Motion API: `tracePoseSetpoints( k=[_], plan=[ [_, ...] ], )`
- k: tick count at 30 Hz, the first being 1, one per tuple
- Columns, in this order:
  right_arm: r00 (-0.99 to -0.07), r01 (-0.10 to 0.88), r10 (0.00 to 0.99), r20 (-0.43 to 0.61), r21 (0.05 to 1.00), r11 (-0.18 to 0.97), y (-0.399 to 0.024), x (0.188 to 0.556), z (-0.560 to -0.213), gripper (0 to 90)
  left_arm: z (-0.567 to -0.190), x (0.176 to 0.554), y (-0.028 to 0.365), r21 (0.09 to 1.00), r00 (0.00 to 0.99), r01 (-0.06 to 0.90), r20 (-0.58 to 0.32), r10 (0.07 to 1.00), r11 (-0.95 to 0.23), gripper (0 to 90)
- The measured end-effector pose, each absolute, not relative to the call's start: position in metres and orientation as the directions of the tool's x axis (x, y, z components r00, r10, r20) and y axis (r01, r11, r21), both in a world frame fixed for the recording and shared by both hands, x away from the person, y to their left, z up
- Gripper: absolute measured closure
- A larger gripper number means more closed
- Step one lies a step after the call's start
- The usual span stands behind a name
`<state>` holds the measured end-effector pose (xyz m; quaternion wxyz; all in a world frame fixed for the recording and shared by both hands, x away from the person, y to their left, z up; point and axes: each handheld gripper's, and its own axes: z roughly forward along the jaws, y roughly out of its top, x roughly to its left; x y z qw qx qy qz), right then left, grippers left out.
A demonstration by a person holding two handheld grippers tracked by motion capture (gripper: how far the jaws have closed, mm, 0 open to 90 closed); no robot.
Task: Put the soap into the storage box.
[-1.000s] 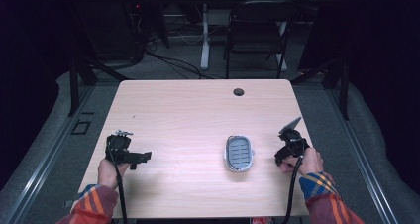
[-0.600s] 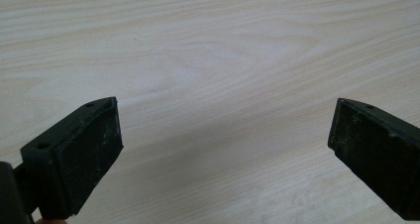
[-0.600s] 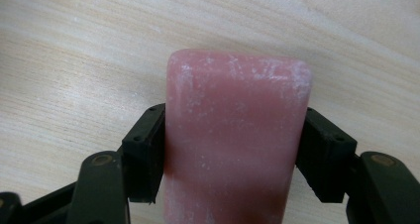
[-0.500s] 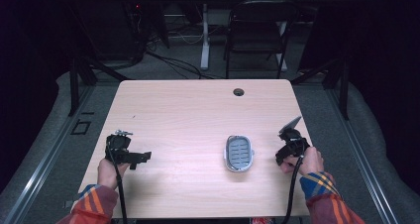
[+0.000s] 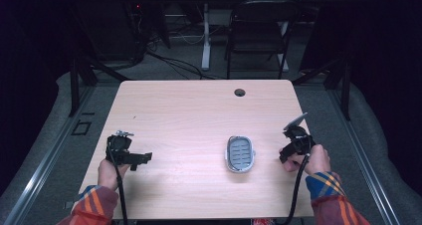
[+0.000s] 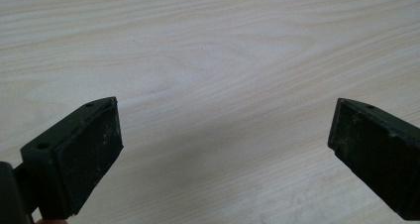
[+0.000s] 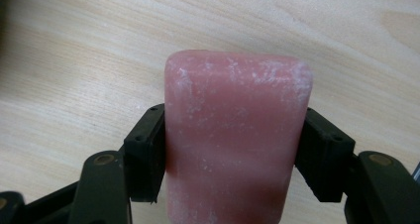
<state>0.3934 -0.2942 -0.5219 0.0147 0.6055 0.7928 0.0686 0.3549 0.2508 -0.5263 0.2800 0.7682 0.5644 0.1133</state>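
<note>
My right gripper [image 7: 233, 149] grips a pink soap [image 7: 235, 135] near the tabletop's [image 5: 199, 110] right edge, my left gripper [image 6: 225, 149] gapes empty, so next I probably must lower the soap into the dish [image 5: 240, 154].

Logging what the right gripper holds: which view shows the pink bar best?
The right gripper view: the pink bar sits close up, clamped between both jaws. In the high view the right gripper hides it; the left gripper view looks at bare table.
</note>
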Motion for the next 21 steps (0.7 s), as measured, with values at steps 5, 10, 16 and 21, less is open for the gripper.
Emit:
tracePoseSetpoints(
  k=[5, 10, 16, 21],
  plan=[
    [-0.267, 0.959, 0.961, 0.072, 0.120, 0.258, -0.295, 0.393, -0.517, 36.9, -0.527, 0.356, 0.250, 0.554, 0.340, 0.806, -0.142, 0.930, -0.210, 0.3],
    [-0.290, 0.951, 0.954, 0.071, 0.136, 0.279, -0.293, 0.391, -0.508, 37.0, -0.527, 0.356, 0.250, 0.556, 0.342, 0.804, -0.142, 0.929, -0.211, 0.3],
    [-0.317, 0.941, 0.946, 0.063, 0.148, 0.306, -0.283, 0.389, -0.504, 37.1, -0.527, 0.356, 0.249, 0.554, 0.343, 0.804, -0.140, 0.929, -0.214, 0.3],
    [-0.336, 0.936, 0.939, 0.076, 0.141, 0.323, -0.279, 0.389, -0.502, 37.2, -0.527, 0.356, 0.249, 0.557, 0.340, 0.803, -0.139, 0.930, -0.211, 0.3]
  ],
)
